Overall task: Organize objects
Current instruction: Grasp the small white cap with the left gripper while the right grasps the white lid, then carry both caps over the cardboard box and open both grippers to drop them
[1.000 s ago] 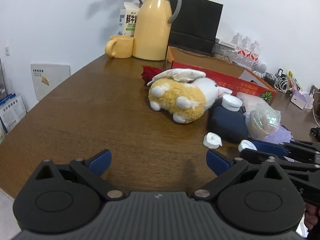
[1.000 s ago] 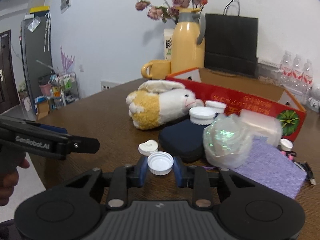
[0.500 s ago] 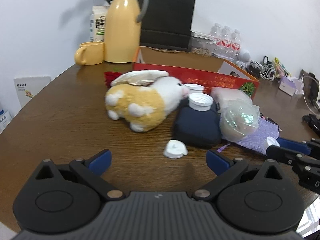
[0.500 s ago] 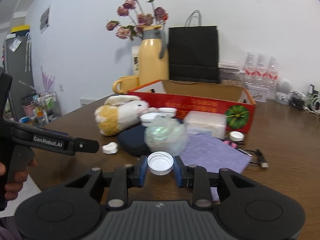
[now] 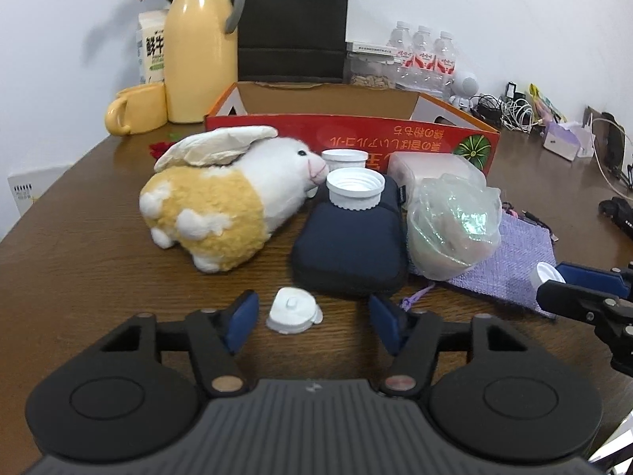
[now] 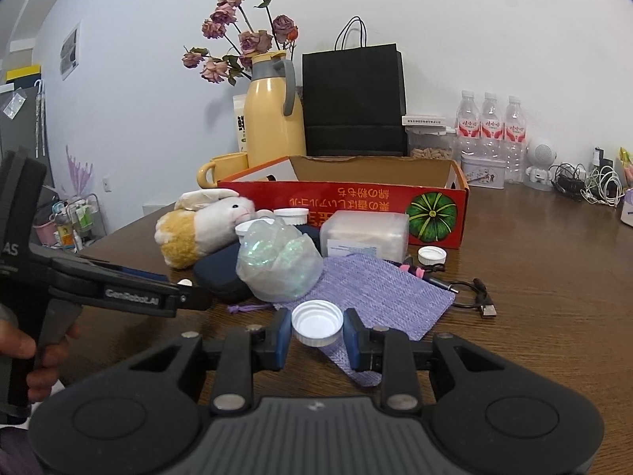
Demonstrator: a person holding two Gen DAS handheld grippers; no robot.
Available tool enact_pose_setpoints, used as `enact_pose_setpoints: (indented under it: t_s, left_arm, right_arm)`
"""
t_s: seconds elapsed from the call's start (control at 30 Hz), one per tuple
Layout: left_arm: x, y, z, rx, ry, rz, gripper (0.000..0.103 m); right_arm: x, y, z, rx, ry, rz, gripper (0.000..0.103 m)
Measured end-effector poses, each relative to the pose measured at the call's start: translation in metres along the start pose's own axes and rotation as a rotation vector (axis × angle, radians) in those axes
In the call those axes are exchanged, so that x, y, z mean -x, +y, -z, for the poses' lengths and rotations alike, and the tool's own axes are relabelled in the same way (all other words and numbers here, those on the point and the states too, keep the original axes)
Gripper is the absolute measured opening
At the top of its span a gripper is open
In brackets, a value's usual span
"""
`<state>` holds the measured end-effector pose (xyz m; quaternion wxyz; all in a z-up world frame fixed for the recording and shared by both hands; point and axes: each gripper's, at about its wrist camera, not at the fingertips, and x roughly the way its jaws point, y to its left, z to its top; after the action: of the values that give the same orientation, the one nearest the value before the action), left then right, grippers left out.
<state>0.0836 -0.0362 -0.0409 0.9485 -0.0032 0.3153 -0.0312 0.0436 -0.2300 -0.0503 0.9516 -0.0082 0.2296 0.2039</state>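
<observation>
My right gripper (image 6: 316, 334) is shut on a white bottle cap (image 6: 316, 322), held above the purple cloth (image 6: 379, 297); the cap also shows in the left wrist view (image 5: 548, 274). My left gripper (image 5: 312, 318) is open, its fingers on either side of a small white flip lid (image 5: 293, 310) lying on the table. Behind it lie a yellow-white plush rabbit (image 5: 221, 202), a dark blue pouch (image 5: 352, 245) with a white cap (image 5: 355, 188) on it, and a clear crumpled bag (image 5: 453, 225). The red cardboard box (image 5: 348, 134) stands open behind them.
A yellow thermos (image 5: 199, 47), yellow mug (image 5: 136, 109) and black paper bag (image 5: 292, 23) stand behind the box. A clear plastic box (image 6: 364, 233), another white cap (image 6: 432, 254) and a cable (image 6: 470, 297) lie to the right. Water bottles (image 6: 490, 126) stand at the back.
My left gripper has swung right and forward, narrowed, and now brackets the flip lid. My right gripper has moved right with the cap, over the purple cloth.
</observation>
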Motion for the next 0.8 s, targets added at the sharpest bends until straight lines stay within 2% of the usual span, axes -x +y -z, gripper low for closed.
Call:
enact_pose_setpoints:
  t_s: [0.03, 0.07, 0.3, 0.47, 0.63, 0.8]
  left_arm:
    - [0.0, -0.002, 0.0, -0.009, -0.004, -0.008, 0.045]
    - [0.0, -0.002, 0.0, -0.012, -0.008, -0.016, 0.027]
    - [0.006, 0.006, 0.001, 0.013, -0.017, 0.008, 0.026]
    - [0.022, 0.013, -0.007, 0.025, -0.058, 0.018, 0.026]
    - [0.037, 0.018, -0.03, 0.029, -0.141, 0.049, 0.026]
    - [0.036, 0.016, -0.067, 0.021, -0.234, 0.058, 0.026]
  right_arm:
    - [0.0, 0.0, 0.0, 0.001, 0.001, -0.001, 0.027]
    - [-0.001, -0.001, 0.0, 0.0, 0.003, -0.001, 0.027]
    - [-0.003, 0.001, 0.0, 0.008, 0.004, -0.007, 0.027]
    - [0.0, 0.004, -0.005, 0.025, -0.009, -0.007, 0.027]
    - [0.008, 0.005, -0.016, 0.051, -0.047, -0.001, 0.027]
    - [0.004, 0.002, -0.046, 0.079, -0.116, 0.019, 0.027]
